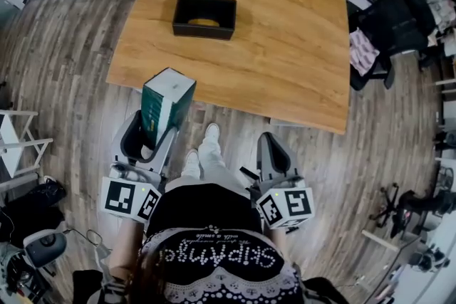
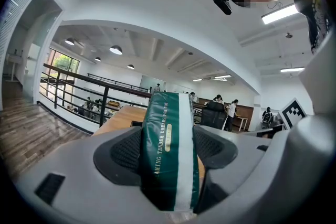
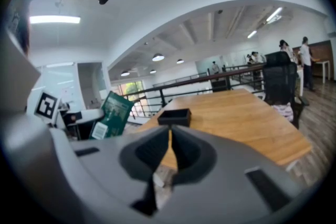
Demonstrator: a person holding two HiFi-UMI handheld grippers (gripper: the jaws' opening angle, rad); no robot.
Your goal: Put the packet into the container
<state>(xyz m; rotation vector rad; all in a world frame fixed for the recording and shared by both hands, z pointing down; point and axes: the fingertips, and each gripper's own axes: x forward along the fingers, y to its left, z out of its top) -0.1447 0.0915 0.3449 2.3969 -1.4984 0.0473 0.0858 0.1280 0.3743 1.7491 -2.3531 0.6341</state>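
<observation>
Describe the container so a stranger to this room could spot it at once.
Find the big wooden table ahead of the person. On its left half sits the container, a black open-topped rectangular box. It is the only thing on the tabletop.

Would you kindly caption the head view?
Left gripper holds a green packet near the wooden table bearing a black container.

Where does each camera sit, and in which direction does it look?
Head view: on the person's head, steeply down at the table, container, left gripper, right gripper; shirt and shoes show.
Left gripper view: on that gripper, along fingers shut on the packet, toward the table.
Right gripper view: on that gripper, along closed, empty fingers, toward the container.
Shared: head and right gripper views both show packet and container.
</observation>
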